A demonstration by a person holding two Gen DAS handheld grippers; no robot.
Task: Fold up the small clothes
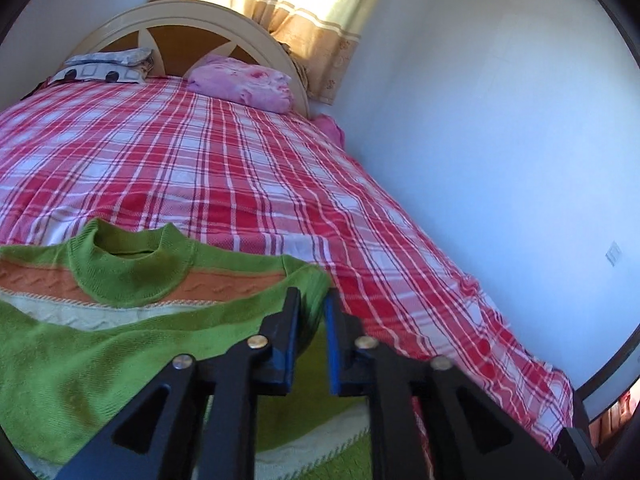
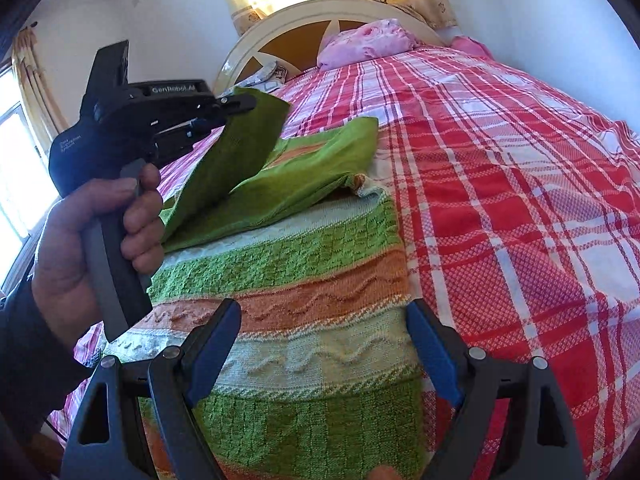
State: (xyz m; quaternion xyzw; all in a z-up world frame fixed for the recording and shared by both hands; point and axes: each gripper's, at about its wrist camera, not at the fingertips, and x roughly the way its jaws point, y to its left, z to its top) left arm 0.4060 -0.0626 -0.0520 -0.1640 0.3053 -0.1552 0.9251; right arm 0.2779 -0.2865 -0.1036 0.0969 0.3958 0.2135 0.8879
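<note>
1. Right hand-held gripper (image 2: 322,344), jaws spread wide and empty, hovers over the sweater (image 2: 304,280) body on the bed (image 2: 520,200).
2. Left hand-held gripper (image 1: 313,312) pinches the lifted sleeve, farther toward the headboard.
3. The sweater's long axis runs straight ahead.

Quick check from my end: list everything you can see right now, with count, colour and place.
sweater: one, green with orange and cream bands, flat on the near part of the bed; one green edge lifted and folded over.
bedspread: one, red and white plaid, covering the bed.
pink pillow: one, at the headboard.
patterned pillows: a grey-white stack, far left by the headboard.
headboard: one, cream arch with brown panels.
curtains: yellow-tan, at the window behind the headboard.
wall: white, along the bed's right side.
left gripper: black, blue fingers shut on the sweater edge.
left hand: holding the left gripper's handle.
right gripper: fingers open over the sweater.
</note>
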